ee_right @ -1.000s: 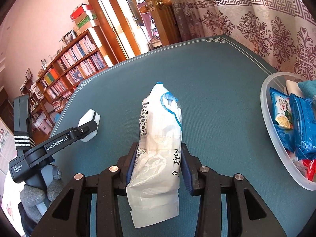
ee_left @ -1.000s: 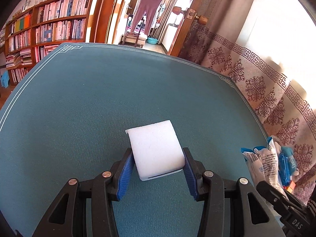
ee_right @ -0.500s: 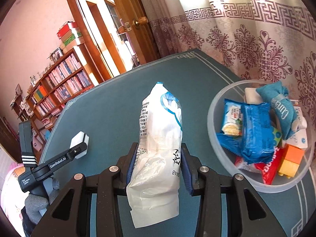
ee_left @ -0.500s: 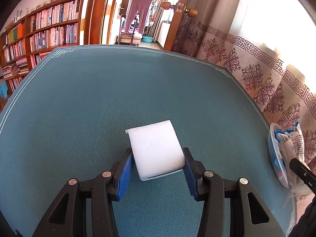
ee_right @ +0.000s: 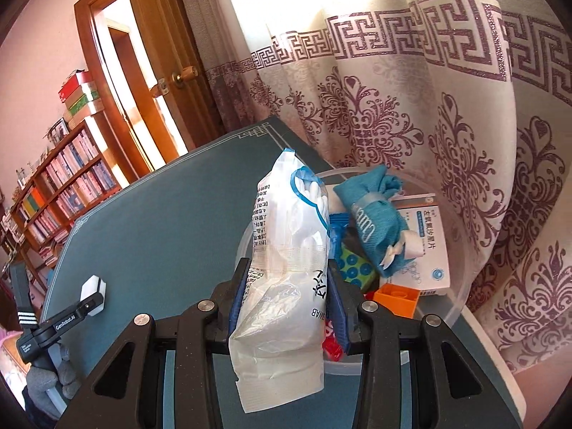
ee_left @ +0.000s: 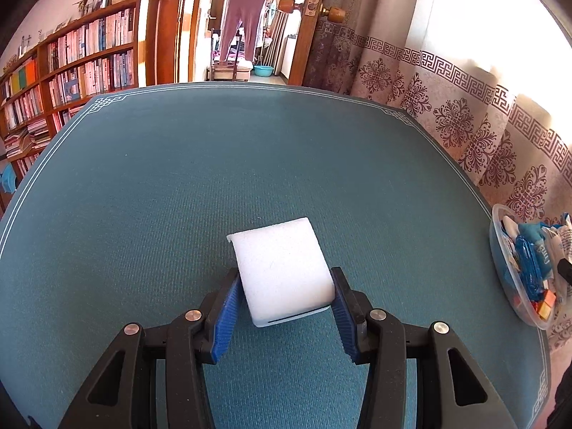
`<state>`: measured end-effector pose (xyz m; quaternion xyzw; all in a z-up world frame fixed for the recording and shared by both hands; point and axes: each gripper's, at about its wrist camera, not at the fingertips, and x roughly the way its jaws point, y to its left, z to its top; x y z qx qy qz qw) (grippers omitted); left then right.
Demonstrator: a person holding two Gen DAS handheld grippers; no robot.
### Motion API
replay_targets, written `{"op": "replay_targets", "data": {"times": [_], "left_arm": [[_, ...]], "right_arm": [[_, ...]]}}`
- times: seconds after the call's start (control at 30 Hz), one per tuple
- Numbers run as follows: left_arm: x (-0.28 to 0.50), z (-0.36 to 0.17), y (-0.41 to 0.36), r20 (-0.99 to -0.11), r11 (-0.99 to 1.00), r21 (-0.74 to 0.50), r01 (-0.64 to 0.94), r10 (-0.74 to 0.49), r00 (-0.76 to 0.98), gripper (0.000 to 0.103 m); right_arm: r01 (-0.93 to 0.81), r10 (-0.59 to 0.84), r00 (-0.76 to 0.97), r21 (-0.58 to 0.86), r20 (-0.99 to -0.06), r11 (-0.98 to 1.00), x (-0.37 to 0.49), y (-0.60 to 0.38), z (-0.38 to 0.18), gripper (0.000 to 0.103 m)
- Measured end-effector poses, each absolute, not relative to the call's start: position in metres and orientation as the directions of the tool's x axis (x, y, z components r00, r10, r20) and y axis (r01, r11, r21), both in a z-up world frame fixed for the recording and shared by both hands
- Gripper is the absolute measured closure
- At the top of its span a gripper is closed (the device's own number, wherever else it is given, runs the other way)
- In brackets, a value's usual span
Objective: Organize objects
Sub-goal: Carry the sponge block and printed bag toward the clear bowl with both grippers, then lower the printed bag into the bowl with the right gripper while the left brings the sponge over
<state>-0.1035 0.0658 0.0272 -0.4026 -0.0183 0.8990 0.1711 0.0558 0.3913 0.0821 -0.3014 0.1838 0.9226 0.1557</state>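
Note:
My left gripper (ee_left: 284,300) is shut on a white sponge block (ee_left: 280,268), held above the teal table (ee_left: 178,186). My right gripper (ee_right: 287,296) is shut on a clear bag of cotton swabs (ee_right: 289,250), held upright over the near rim of the clear plastic bowl (ee_right: 454,300). The bowl holds a rolled blue cloth (ee_right: 371,221), a white medicine box (ee_right: 429,243), an orange brick (ee_right: 397,296) and blue snack packets. In the left wrist view the bowl (ee_left: 500,264) sits at the table's right edge. In the right wrist view the left gripper (ee_right: 93,295) shows at lower left with the sponge.
A patterned curtain (ee_right: 429,107) hangs close behind the bowl. A bookshelf (ee_left: 71,71) and an open wooden door (ee_right: 143,71) stand beyond the table's far side. A gloved hand (ee_right: 50,379) holds the left gripper's handle.
My right gripper has swung right with the swab bag, from over the open table to above the bowl. The left gripper has shifted slightly and rolled a little, still holding the sponge.

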Motion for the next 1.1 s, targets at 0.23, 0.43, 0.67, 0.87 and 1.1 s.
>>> {"op": "replay_targets", "data": {"times": [0.23, 0.43, 0.67, 0.87, 1.1], "left_arm": [[-0.099, 0.026, 0.073, -0.719, -0.941, -0.144, -0.307, 0.312, -0.621, 0.052], [-0.097, 0.024, 0.075, -0.721, -0.941, -0.132, -0.313, 0.307, -0.621, 0.052], [-0.096, 0.024, 0.076, -0.720, -0.940, -0.122, -0.319, 0.305, -0.623, 0.052], [-0.095, 0.024, 0.079, -0.720, -0.939, -0.112, -0.326, 0.303, -0.624, 0.052], [-0.093, 0.026, 0.084, -0.721, -0.937, -0.099, -0.335, 0.300, -0.625, 0.052]], "right_arm": [[-0.435, 0.222, -0.738, 0.198, -0.637, -0.878, 0.050, 0.418, 0.075, 0.062], [-0.442, 0.241, -0.725, 0.168, -0.645, -0.881, 0.042, 0.432, 0.066, 0.062], [-0.426, 0.232, -0.722, 0.154, -0.652, -0.892, 0.039, 0.430, 0.064, 0.062], [-0.439, 0.228, -0.725, 0.180, -0.650, -0.880, 0.046, 0.429, 0.063, 0.045], [-0.444, 0.237, -0.751, 0.206, -0.616, -0.872, 0.062, 0.429, 0.071, 0.041]]}}
